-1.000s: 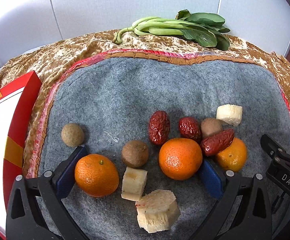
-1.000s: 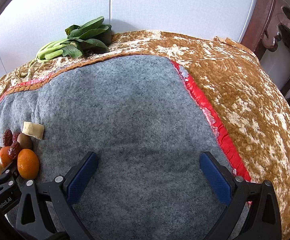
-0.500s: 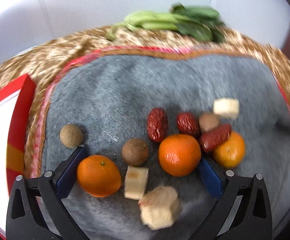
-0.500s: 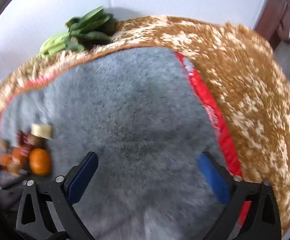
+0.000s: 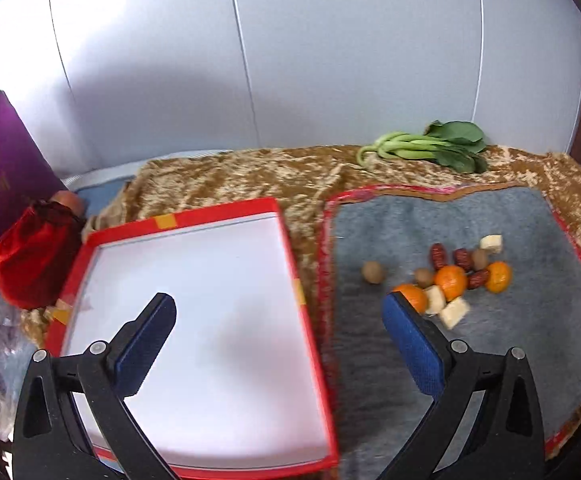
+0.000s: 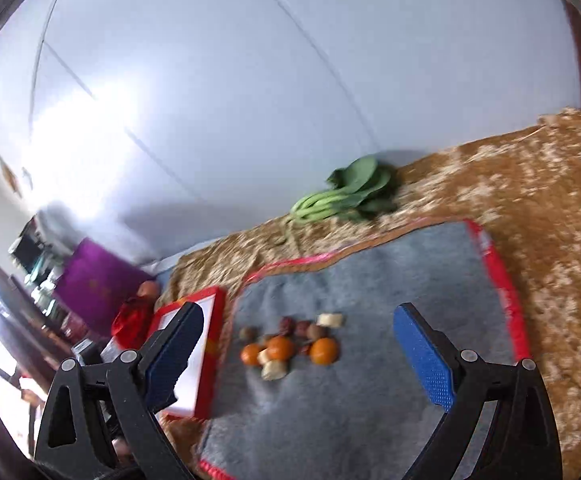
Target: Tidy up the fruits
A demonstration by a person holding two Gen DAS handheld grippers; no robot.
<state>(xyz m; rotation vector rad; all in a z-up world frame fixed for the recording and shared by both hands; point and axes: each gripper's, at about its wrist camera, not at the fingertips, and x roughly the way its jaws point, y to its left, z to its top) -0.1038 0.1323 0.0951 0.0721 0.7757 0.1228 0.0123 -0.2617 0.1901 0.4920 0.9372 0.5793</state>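
Lying on the grey mat [image 5: 510, 360], the fruit pile [image 5: 450, 280] sits far and right of the left gripper [image 5: 278, 312], just past its right jaw; the red tray [image 5: 162, 222] lies left. The right gripper [image 6: 298, 328] frames the pile. Both jaws gape empty.

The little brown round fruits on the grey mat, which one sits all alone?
The leftmost brown round fruit. It sits apart on the grey mat, toward the red tray, touching nothing. The other two are tucked into the pile with the oranges and red dates.
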